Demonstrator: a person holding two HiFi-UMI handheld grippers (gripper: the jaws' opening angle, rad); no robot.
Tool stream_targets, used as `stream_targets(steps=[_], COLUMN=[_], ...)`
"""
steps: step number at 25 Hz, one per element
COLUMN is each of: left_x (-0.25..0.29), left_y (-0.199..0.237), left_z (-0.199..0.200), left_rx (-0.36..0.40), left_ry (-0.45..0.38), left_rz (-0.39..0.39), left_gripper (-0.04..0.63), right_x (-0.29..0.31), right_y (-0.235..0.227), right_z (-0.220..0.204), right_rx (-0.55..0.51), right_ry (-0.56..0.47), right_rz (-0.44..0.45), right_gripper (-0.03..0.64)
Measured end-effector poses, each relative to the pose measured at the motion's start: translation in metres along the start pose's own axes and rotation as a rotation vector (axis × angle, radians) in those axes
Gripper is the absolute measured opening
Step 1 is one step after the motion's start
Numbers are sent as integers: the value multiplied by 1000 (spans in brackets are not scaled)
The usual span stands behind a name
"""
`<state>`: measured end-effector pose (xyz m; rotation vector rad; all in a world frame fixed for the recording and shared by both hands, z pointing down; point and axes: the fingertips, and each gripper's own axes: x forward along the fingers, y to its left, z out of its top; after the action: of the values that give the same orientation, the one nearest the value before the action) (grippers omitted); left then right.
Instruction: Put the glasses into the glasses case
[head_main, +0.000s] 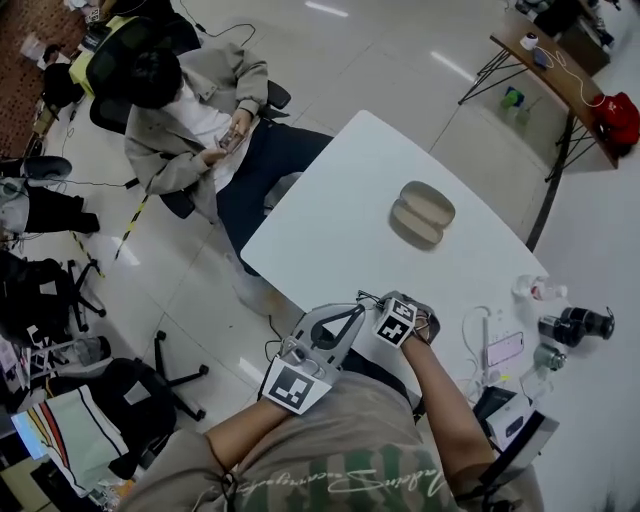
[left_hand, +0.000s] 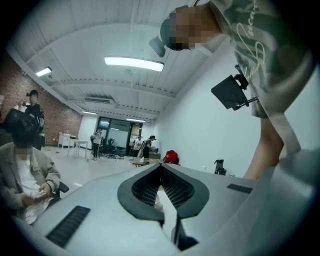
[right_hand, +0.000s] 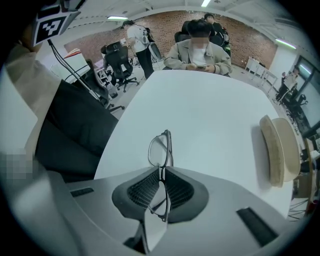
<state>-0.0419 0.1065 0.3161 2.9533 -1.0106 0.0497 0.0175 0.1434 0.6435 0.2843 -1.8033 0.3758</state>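
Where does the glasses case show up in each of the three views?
Head view: glasses case lies right of centre.
Left gripper view: not in it.
Right gripper view: at the right edge.
Shared landmark: the seated person, in all three.

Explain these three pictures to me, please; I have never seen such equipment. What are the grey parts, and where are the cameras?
No robot here: a person holds a grey two-jaw gripper in each hand. One picture comes from a camera on the person's head, looking down; the other two from cameras riding on each gripper. On the white table lies an open beige glasses case. The right gripper is shut on thin dark-framed glasses; the left gripper is shut, empty.
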Motion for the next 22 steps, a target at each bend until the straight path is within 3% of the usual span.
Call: stream_targets(steps=[15,22], left_x=[29,47], left_y=[30,39], left_z=[-12,-15], left_rx=[-84,-121], left_ry=[-30,-48], left_rz=[-233,-296], left_gripper=[6,6], right_x=[3,5], right_y=[5,1], right_z=[11,13], right_rx=[119,145], right_ry=[48,68], right_rz=[-14,-14], right_gripper=[45,46])
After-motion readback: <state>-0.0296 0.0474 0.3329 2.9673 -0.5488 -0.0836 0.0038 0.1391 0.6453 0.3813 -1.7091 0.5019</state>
